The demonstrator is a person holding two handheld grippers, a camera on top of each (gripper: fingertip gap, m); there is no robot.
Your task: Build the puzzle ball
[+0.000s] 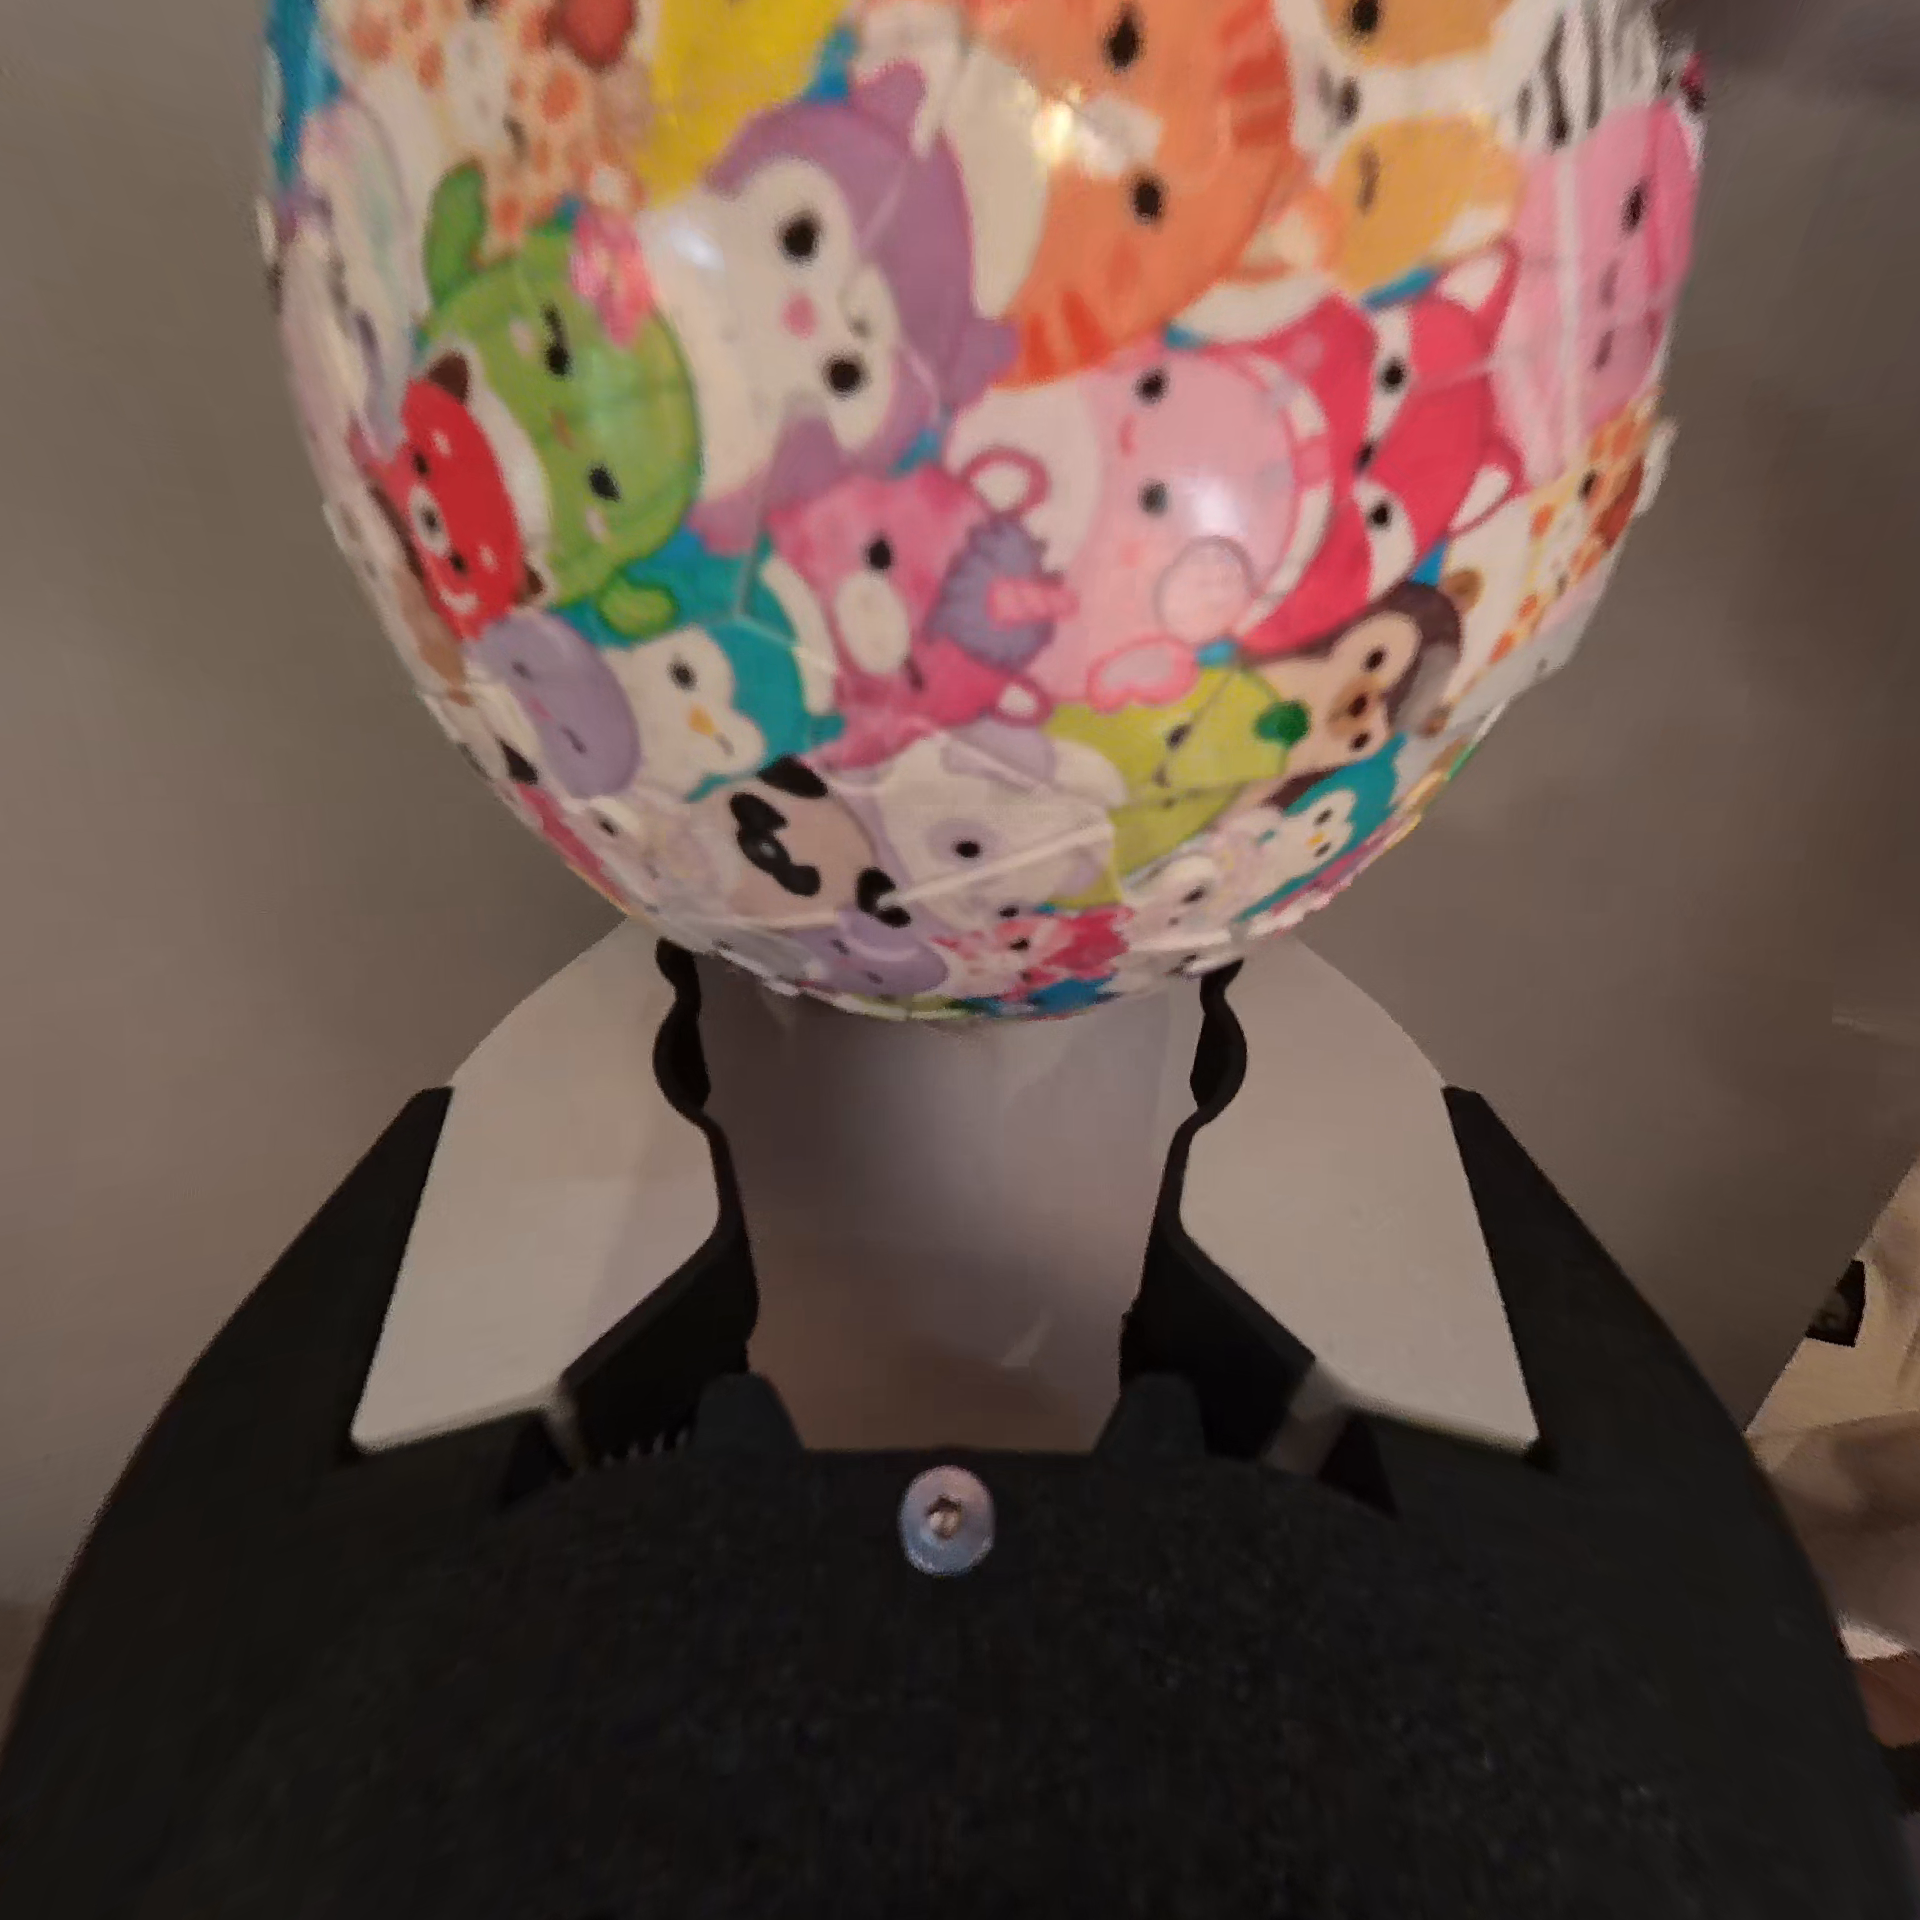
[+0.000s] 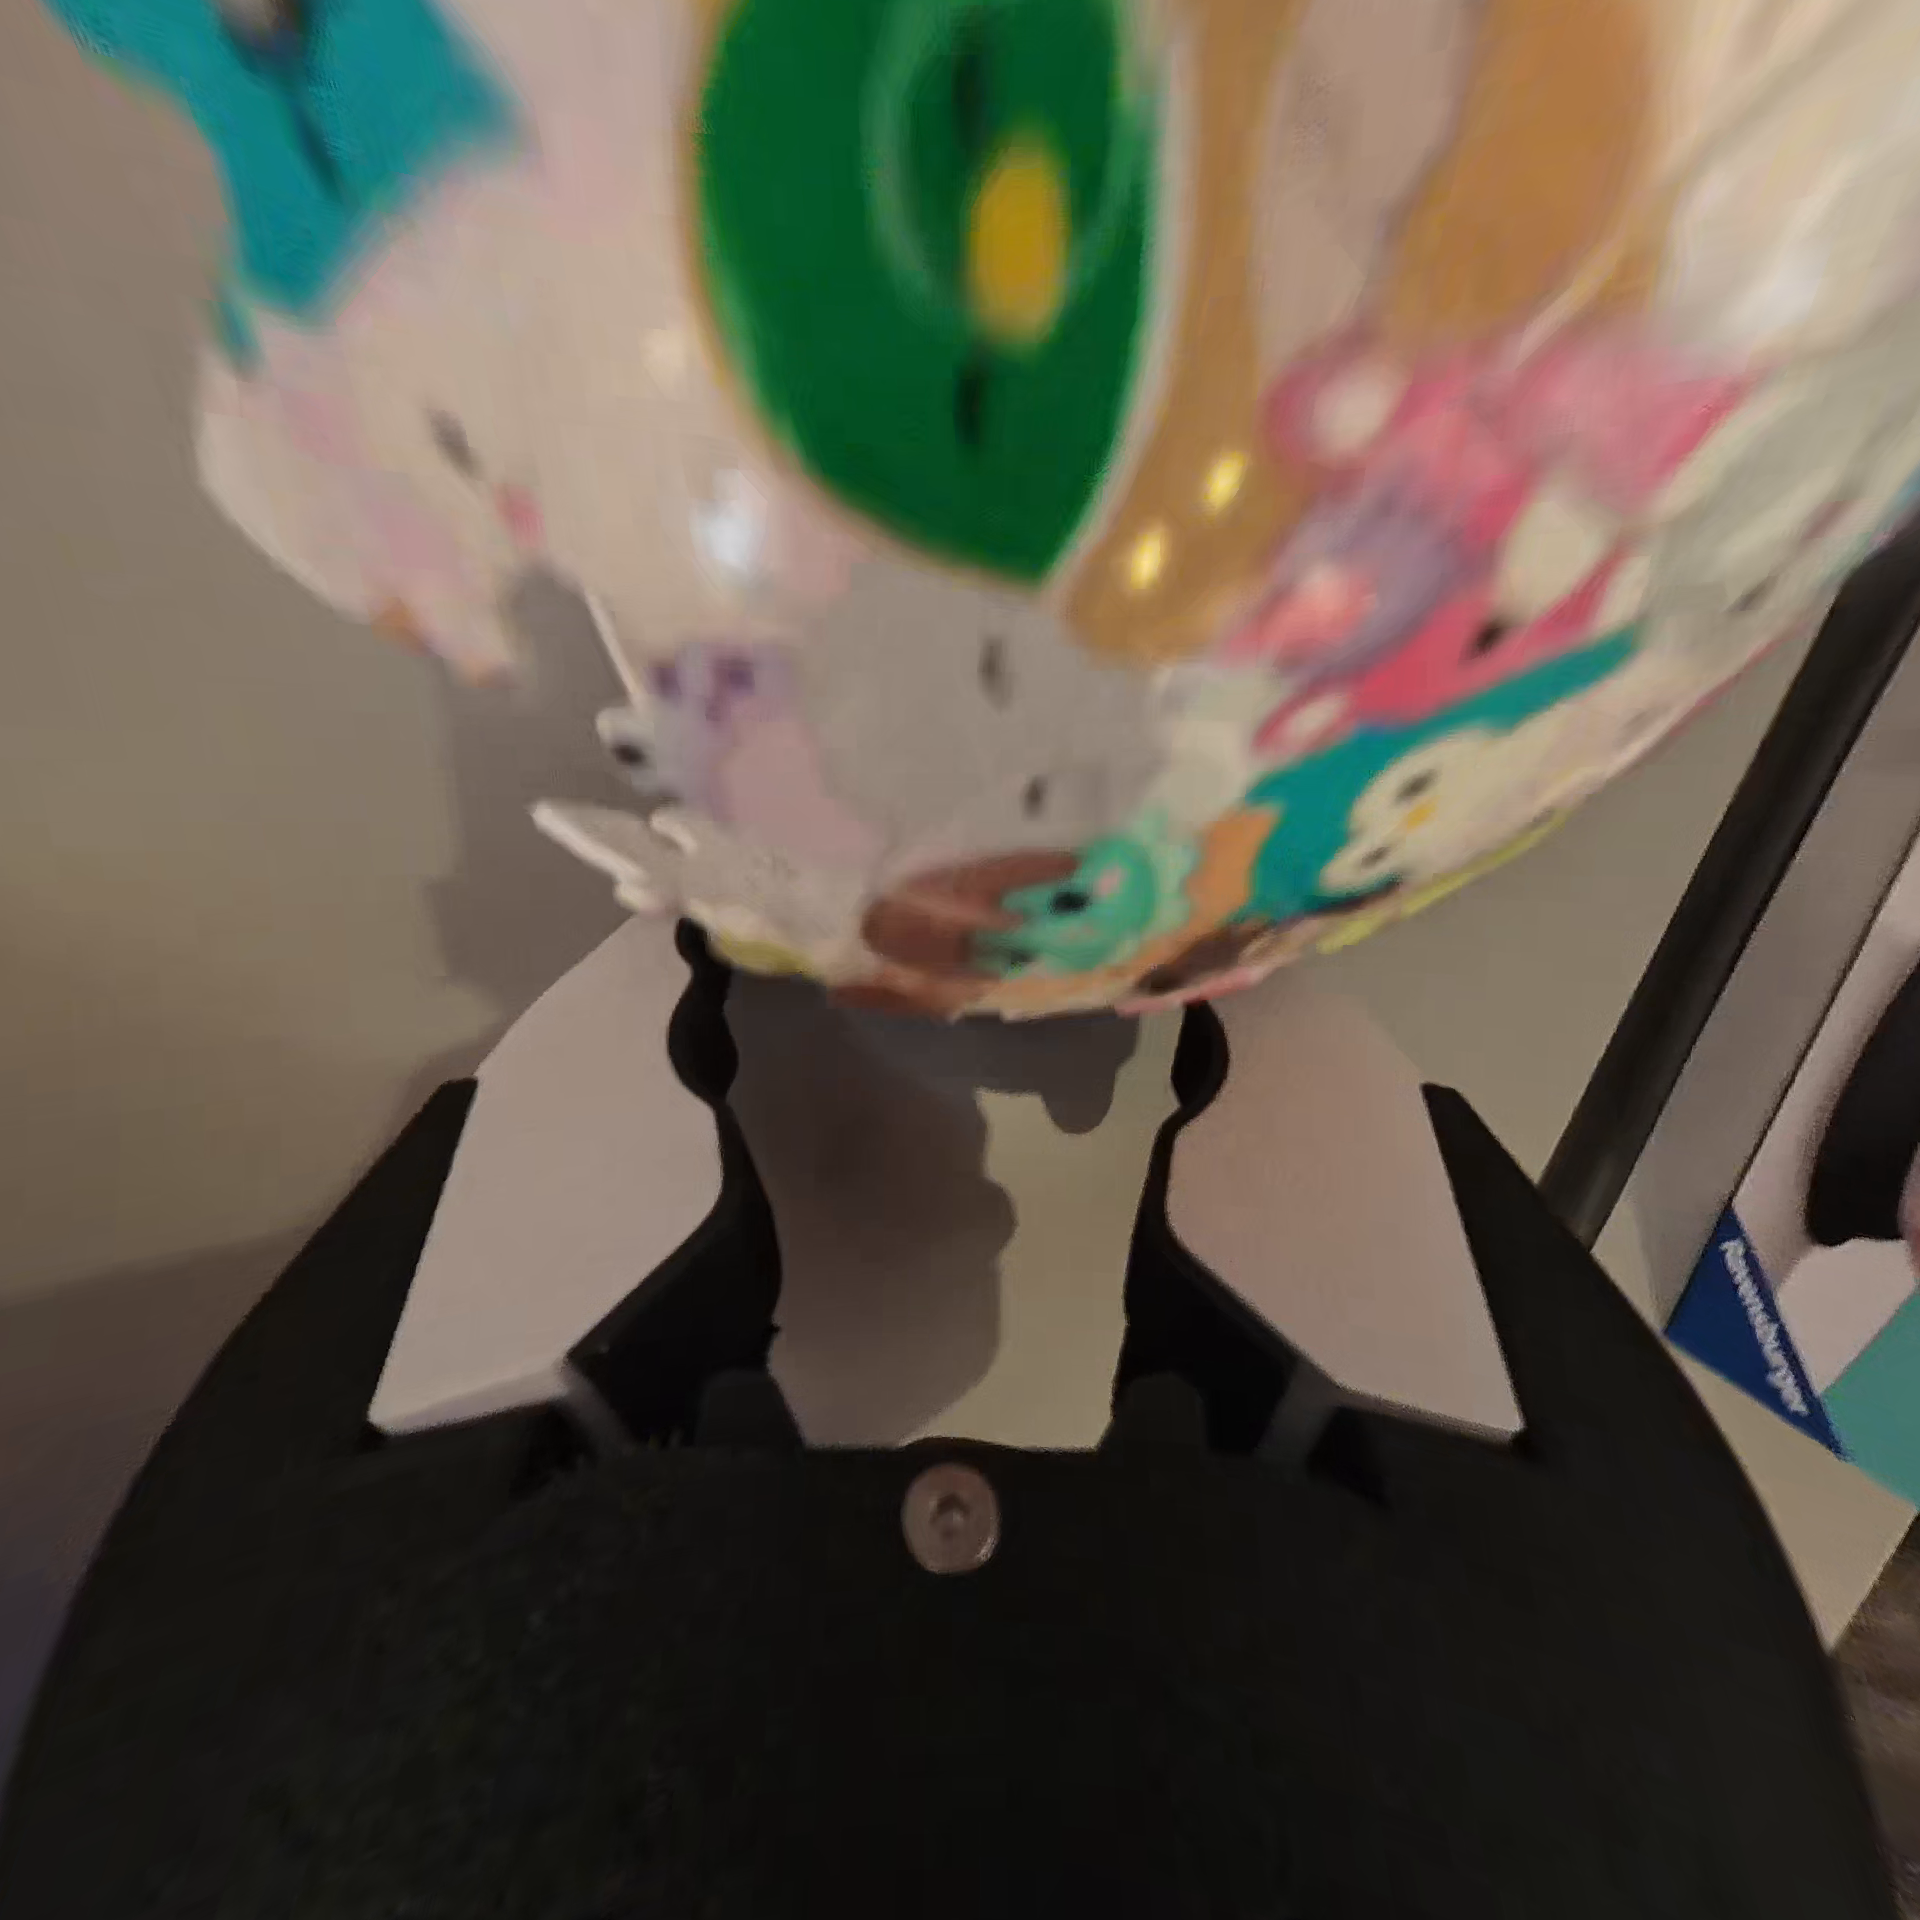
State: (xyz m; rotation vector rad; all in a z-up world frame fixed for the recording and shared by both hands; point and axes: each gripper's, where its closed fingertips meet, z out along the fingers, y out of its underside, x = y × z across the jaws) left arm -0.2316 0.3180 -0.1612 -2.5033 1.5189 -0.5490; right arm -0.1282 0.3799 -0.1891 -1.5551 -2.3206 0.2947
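The puzzle ball (image 1: 977, 447) is a glossy sphere covered in colourful cartoon animals and fills the top of the left wrist view. My left gripper (image 1: 951, 961) is open, with both fingertips against the ball's near side. In the right wrist view the ball (image 2: 1039, 520) is blurred. Its left edge is jagged, and a white piece (image 2: 603, 831) sticks out there. My right gripper (image 2: 940, 966) is open, its fingertips touching the ball's near side. Neither pair of jaws closes on anything.
A plain grey surface (image 1: 156, 727) lies behind the ball in both views. A dark pole (image 2: 1714, 935) slants along the right of the right wrist view, with a blue and white box (image 2: 1766, 1351) beside it. A pale crumpled thing (image 1: 1860, 1403) shows at the left wrist view's right edge. One gripper's finger ends stand about 12 cm off the other's. It is some 12 cm from my right tips to the dark pole (image 2: 1714, 935).
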